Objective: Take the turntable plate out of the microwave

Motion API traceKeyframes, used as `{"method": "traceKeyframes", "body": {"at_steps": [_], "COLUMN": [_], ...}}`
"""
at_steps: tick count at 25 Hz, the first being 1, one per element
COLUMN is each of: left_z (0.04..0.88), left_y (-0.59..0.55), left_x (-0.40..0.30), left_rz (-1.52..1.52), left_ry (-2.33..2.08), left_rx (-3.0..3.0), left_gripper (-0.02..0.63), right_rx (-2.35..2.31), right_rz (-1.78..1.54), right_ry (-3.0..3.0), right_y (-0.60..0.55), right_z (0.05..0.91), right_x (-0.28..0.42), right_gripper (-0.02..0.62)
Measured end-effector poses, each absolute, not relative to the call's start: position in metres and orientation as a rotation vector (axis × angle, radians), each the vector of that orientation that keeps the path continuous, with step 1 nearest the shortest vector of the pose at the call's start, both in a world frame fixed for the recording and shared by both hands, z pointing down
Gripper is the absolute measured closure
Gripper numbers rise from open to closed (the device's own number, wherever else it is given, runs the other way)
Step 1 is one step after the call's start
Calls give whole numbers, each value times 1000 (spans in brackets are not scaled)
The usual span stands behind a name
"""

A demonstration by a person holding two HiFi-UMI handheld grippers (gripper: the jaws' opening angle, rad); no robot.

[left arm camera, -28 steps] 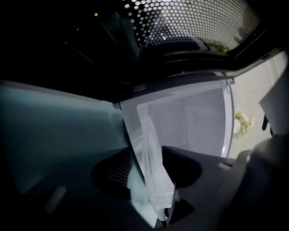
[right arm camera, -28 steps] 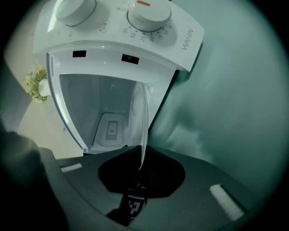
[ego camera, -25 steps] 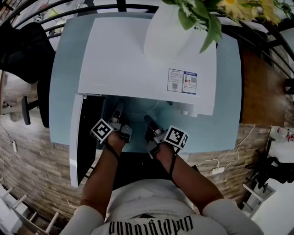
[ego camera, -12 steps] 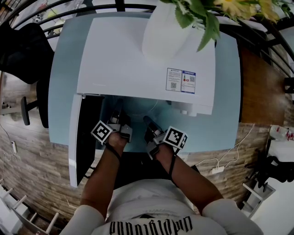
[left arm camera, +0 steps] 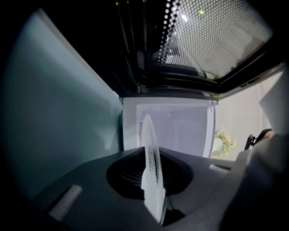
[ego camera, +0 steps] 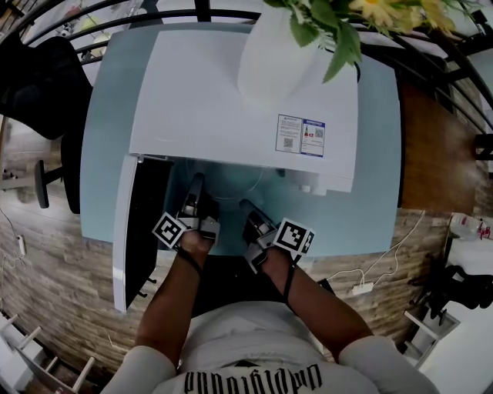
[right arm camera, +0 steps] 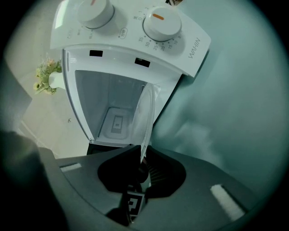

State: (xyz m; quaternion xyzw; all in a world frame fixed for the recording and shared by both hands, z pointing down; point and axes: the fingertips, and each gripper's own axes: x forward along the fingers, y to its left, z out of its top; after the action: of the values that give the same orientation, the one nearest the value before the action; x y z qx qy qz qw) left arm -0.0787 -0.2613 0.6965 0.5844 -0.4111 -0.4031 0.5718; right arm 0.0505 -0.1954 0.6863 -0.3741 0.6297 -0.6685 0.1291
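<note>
The white microwave (ego camera: 216, 85) sat on a pale blue table (ego camera: 104, 154) with its door (ego camera: 127, 231) swung open at the left; a white vase (ego camera: 273, 54) of flowers (ego camera: 339, 23) stood on its top toward the far right. The glass turntable plate (ego camera: 229, 181) was partly out of the cavity, its near edge showing over the table in front of the oven's mouth; both grippers reached in to it from the near side. The left gripper (ego camera: 196, 185) had just been closing its jaws, and its own view showed the plate's rim pinched edge-on between them. The right gripper (ego camera: 245, 205), just to the right of it, was likewise clamped on the plate's near rim; beyond the glass its view took in the white cavity and two dials (right arm camera: 161, 22) on the control panel.
</note>
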Motion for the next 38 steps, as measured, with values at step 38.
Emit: {"method": "traceKeyframes", "body": {"at_steps": [38], "left_z": [607], "left_y": [-152], "left_x": [-76], "left_rz": [-1083], "left_ry": [-885], "left_rx": [1402], "left_gripper": [525], "right_rx": [-981], "right_rz": [-1871], "right_ry": [1981], "right_y": [-94], "right_z": [600], "right_x": [60], "right_gripper": [558]}}
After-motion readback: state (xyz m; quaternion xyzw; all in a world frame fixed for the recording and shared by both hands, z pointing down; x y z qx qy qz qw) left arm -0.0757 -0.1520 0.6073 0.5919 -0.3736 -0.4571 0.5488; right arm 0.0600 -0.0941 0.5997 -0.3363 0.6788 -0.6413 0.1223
